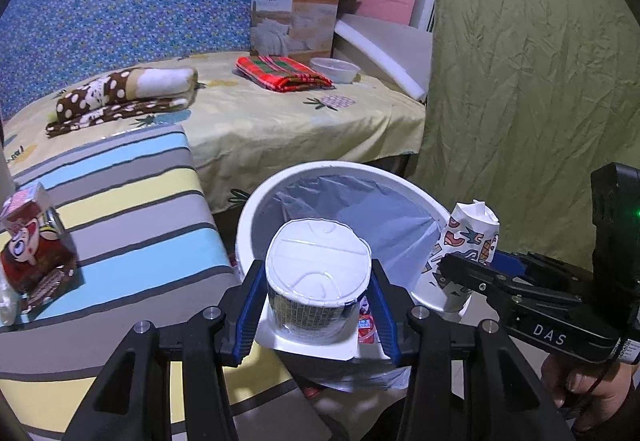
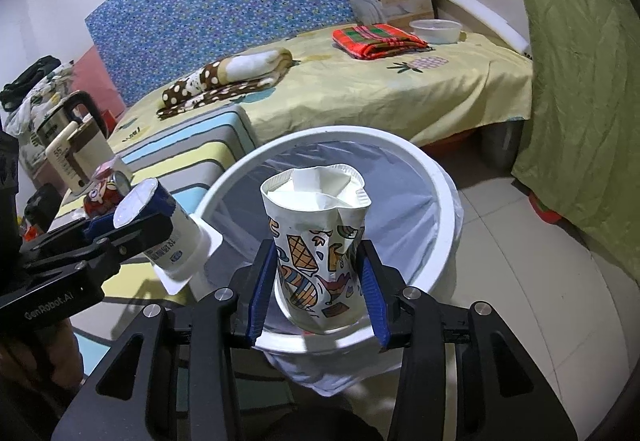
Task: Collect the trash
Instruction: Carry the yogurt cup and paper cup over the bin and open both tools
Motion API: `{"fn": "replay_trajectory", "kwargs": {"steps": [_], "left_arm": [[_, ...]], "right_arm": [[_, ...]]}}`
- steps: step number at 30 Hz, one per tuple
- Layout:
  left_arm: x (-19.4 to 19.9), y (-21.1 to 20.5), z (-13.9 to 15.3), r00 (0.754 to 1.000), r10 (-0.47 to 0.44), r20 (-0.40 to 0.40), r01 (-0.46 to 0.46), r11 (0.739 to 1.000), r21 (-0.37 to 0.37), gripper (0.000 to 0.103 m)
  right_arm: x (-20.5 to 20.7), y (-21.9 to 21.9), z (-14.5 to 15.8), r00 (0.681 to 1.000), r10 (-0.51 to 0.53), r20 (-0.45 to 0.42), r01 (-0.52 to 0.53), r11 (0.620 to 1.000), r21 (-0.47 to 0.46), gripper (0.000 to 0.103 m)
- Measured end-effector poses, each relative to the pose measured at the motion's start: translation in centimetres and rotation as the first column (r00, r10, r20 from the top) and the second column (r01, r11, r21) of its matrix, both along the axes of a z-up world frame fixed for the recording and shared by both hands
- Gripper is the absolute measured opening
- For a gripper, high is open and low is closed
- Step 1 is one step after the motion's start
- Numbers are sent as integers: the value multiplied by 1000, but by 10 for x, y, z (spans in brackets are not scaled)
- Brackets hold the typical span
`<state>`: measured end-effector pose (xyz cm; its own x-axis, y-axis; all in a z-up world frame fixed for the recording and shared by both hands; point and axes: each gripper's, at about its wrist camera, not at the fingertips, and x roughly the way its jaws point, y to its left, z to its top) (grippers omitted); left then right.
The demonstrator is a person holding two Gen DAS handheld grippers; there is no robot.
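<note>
left gripper (image 1: 318,301) clamps yogurt cup (image 1: 316,281) | right gripper (image 2: 318,289) clamps paper cup (image 2: 320,253)

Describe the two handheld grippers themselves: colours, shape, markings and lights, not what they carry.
Both are black angular frames with silver bolts and ribbed blue pads on the fingers. The right gripper bears white "DAS" lettering and a boxy black block with a green light. The left gripper reads "GenRobot.AI" in white along its body.
</note>
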<state>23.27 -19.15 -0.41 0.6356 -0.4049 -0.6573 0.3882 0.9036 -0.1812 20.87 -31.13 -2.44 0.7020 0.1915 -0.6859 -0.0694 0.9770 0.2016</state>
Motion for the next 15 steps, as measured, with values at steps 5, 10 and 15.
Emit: {"fn": "replay_trajectory", "kwargs": {"steps": [5, 10, 15], "left_arm": [[6, -6, -6, 1000, -16, -17, 16, 1000, 2, 50], [13, -15, -13, 999, -40, -30, 40, 999, 3, 50], [16, -17, -14, 997, -66, -35, 65, 998, -20, 50]], "right_arm": [[3, -5, -3, 1000, -6, -11, 6, 1000, 0, 46], [4, -7, -4, 1000, -10, -14, 10, 1000, -11, 47], [4, -13, -3, 999, -53, -10, 53, 998, -33, 47]]}}
